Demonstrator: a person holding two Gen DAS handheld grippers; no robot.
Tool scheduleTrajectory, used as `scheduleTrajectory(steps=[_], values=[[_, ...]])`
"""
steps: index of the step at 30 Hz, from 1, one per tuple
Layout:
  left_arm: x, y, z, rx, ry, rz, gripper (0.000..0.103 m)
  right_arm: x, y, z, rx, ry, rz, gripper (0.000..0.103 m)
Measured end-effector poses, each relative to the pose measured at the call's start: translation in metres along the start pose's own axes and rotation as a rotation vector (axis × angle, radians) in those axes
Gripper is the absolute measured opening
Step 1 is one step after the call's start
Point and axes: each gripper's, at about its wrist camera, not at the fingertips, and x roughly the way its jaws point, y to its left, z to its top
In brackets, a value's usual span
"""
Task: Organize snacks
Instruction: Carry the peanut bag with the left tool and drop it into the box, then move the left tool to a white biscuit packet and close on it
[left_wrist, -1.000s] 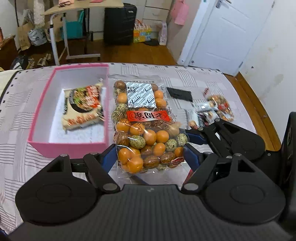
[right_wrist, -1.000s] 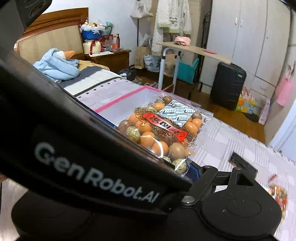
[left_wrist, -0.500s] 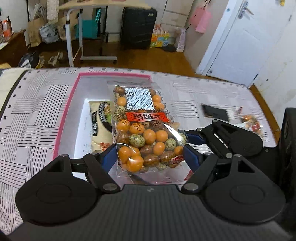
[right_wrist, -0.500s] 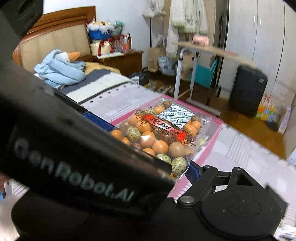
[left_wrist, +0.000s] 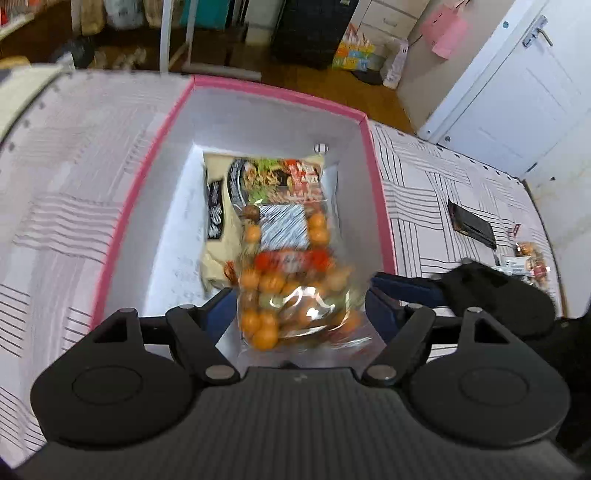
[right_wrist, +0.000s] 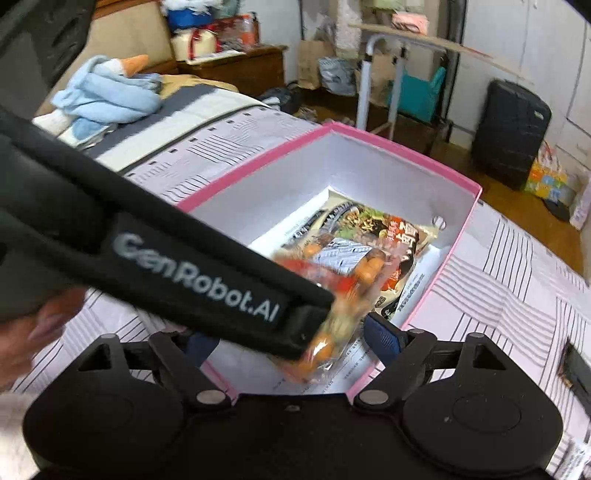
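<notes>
Bag of mixed nuts (left_wrist: 291, 280) first: clear film, orange and speckled pieces, blurred, hanging over the open pink box (left_wrist: 280, 92) with its upper end above the flat noodle packet (left_wrist: 273, 177) already lying on the box floor. Clamped at its lower end between the fingers of the left gripper (left_wrist: 299, 302), a blue pad at each side of the film. Flanked on the right by the right gripper (right_wrist: 291, 338), jaws just opening wider; a corner of the bag showing between them in the right wrist view, with no pad seen pressing on it. Around the box, striped bedspread (left_wrist: 443, 177), with a dark packet (left_wrist: 472, 223) and a small pile of wrapped snacks (left_wrist: 532, 258) well apart on the right.

Step in hand, judging by this: placing the bag into the box. Next, probably: lower until the bag rests on the packet (or beside it, space being narrow there), then release the left grip and lift clear without dragging the film. After that, likely the loose snacks on the right.
</notes>
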Motion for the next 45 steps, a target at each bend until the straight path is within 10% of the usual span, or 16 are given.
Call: scheduleTrajectory(steps=[14, 22, 34, 45], values=[[-0.104, -0.087, -0.015, 0.147, -0.144, 0.008, 0.077, -0.174, -0.035, -0.048, 0.026, -0.12, -0.081, 0.09], [-0.097, -0.161, -0.033, 0.239, -0.112, -0.09, 0.078, -0.246, -0.108, -0.107, 0.183, -0.15, -0.143, 0.09], [-0.007, -0.258, -0.06, 0.378, -0.061, -0.125, 0.078, -0.214, -0.196, -0.183, 0.434, -0.02, -0.197, 0.078], [0.106, -0.295, -0.057, 0.278, 0.018, -0.169, 0.075, -0.144, -0.235, -0.237, 0.597, 0.177, -0.174, 0.066]])
